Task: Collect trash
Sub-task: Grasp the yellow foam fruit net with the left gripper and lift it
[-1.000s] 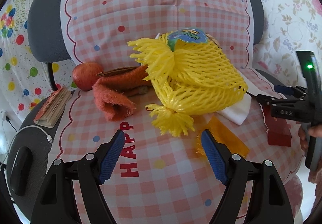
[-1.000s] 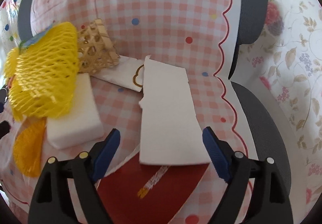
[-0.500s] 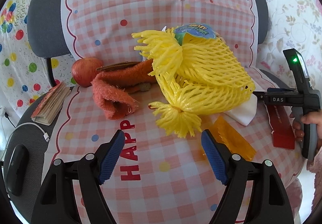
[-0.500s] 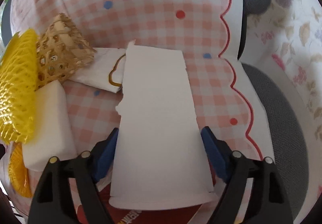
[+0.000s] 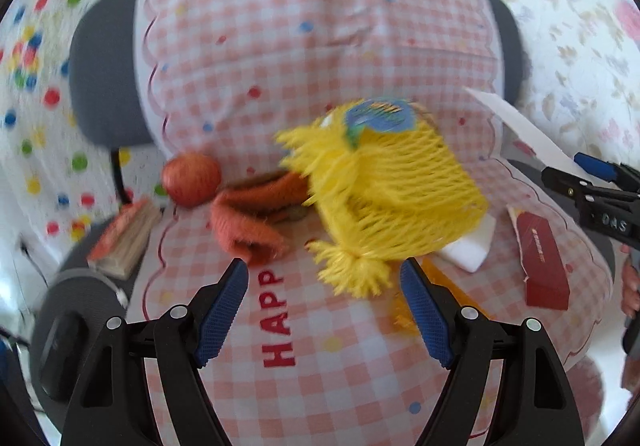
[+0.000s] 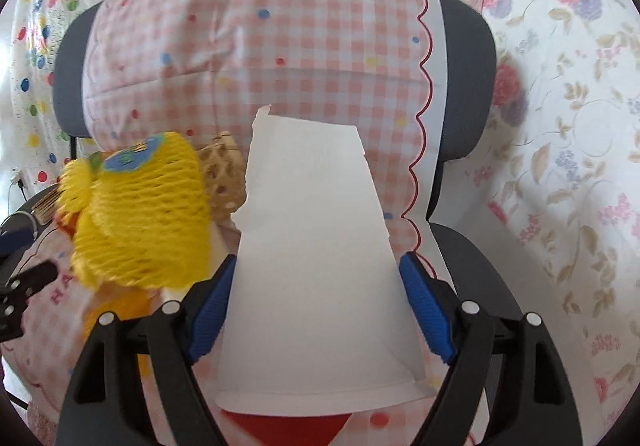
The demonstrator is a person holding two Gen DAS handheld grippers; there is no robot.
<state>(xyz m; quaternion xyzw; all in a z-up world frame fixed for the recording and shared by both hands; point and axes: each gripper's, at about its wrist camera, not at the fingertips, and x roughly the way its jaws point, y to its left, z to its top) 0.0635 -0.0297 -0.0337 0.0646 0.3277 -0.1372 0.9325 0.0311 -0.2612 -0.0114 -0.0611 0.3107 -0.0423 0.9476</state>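
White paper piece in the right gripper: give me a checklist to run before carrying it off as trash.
1. White paper piece between the right gripper pads: ok, one blue pad on each edge.
2. Paper lifted off the seat: ok, in the left wrist view it sticks up above the checked cover.
3. Grip firm: cannot tell, the paper hides the contact.
4. Yellow foam net free of the paper: cannot tell, it sits close to the paper's left edge.
5. Left gripper free: ok, open and empty.
6. Trash container located: not ok, none in view.
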